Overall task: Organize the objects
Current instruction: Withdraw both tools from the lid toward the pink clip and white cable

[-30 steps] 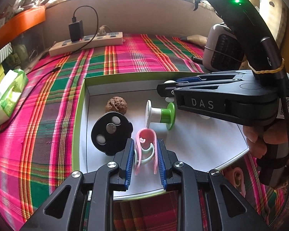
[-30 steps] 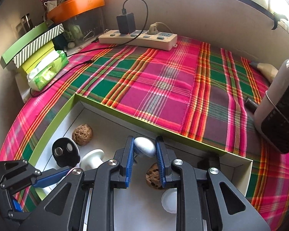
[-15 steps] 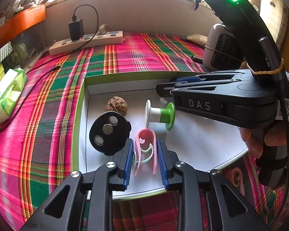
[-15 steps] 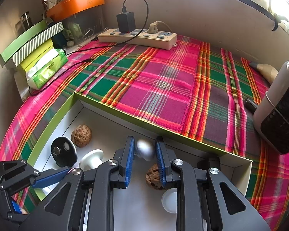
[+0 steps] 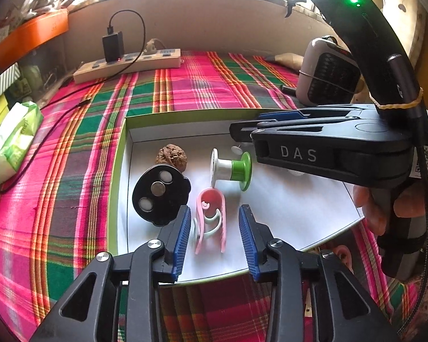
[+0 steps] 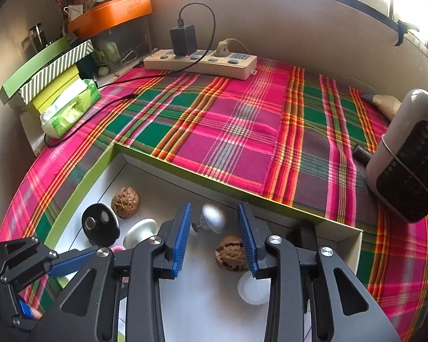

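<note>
left tool [image 5: 214, 229]: jaws have just been opening, now well apart; pink clip [image 5: 211, 219] lies between them on the tray floor, pads clear of it on both sides. nothing held.

right tool [image 6: 214, 230]: jaws have just been opening too; small silver egg-shaped piece [image 6: 213, 218] sits between the blue pads, untouched, near the tray's far wall.

both items inside the shallow green-rimmed tray [image 5: 119, 188], with a black disc [image 5: 160, 193], a green-and-white spool [image 5: 231, 168], two walnuts [image 6: 126, 201] and a white cap [image 6: 252, 287].

handling, by judgement: clip is light, springy plastic with open arms; take it across its two long sides. silver piece looks smooth and rounded, likely to slip or roll; grip at its widest part.

surface: bright plaid cloth [image 6: 242, 119]. power strip [image 6: 199, 62] at the back wall, tissue pack [image 6: 71, 108] at the left, small heater [image 6: 408, 159] at the right; window above.
</note>
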Action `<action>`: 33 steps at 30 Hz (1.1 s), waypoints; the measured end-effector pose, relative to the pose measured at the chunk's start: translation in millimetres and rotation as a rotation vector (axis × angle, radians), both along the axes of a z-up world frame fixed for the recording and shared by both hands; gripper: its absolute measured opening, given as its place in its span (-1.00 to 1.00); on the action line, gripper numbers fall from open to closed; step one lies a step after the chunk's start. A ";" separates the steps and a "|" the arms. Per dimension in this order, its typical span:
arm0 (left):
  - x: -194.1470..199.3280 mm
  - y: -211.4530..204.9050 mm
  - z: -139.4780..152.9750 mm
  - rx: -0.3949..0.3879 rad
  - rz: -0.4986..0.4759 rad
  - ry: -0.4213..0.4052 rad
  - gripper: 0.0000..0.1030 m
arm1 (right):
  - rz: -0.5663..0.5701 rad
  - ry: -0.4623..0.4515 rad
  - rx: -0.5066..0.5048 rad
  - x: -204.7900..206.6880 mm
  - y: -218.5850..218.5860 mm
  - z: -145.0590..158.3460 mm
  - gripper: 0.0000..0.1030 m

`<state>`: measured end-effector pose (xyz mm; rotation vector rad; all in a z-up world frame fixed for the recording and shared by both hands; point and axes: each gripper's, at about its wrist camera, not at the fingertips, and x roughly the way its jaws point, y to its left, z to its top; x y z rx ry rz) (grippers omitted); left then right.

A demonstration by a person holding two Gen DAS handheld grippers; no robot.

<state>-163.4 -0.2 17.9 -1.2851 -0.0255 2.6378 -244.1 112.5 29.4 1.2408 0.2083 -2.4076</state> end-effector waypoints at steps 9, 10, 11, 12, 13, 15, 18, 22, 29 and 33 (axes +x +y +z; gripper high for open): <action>10.4 -0.7 8.5 0.010 0.004 0.021 -0.34 | -0.017 0.018 -0.019 17.4 6.6 9.3 -0.30; 12.1 -0.5 9.6 0.010 0.003 0.023 -0.34 | -0.018 0.022 -0.020 20.0 7.2 10.6 -0.30; 14.1 -0.5 10.6 0.008 0.004 0.026 -0.34 | -0.019 0.024 -0.021 22.0 7.6 11.3 -0.30; 15.7 -0.6 11.4 0.008 0.004 0.029 -0.34 | -0.021 0.026 -0.023 24.7 8.5 12.5 -0.30; 17.4 -0.6 12.2 0.007 0.003 0.031 -0.34 | -0.023 0.029 -0.025 26.8 9.2 13.3 -0.30; 20.7 -0.9 13.7 0.008 0.005 0.035 -0.34 | -0.024 0.033 -0.030 32.2 11.1 15.3 -0.30; 27.2 -0.8 16.5 0.011 0.002 0.042 -0.34 | -0.029 0.041 -0.035 41.0 14.4 18.1 -0.30; 33.8 0.4 19.7 0.014 -0.002 0.051 -0.34 | -0.040 0.051 -0.041 52.3 19.1 21.0 -0.30; 48.4 1.6 23.8 0.024 -0.008 0.067 -0.34 | -0.075 0.060 -0.065 74.5 31.1 22.8 -0.30; 56.4 3.1 26.3 0.031 -0.017 0.076 -0.34 | -0.085 0.072 -0.072 88.9 38.1 24.1 -0.30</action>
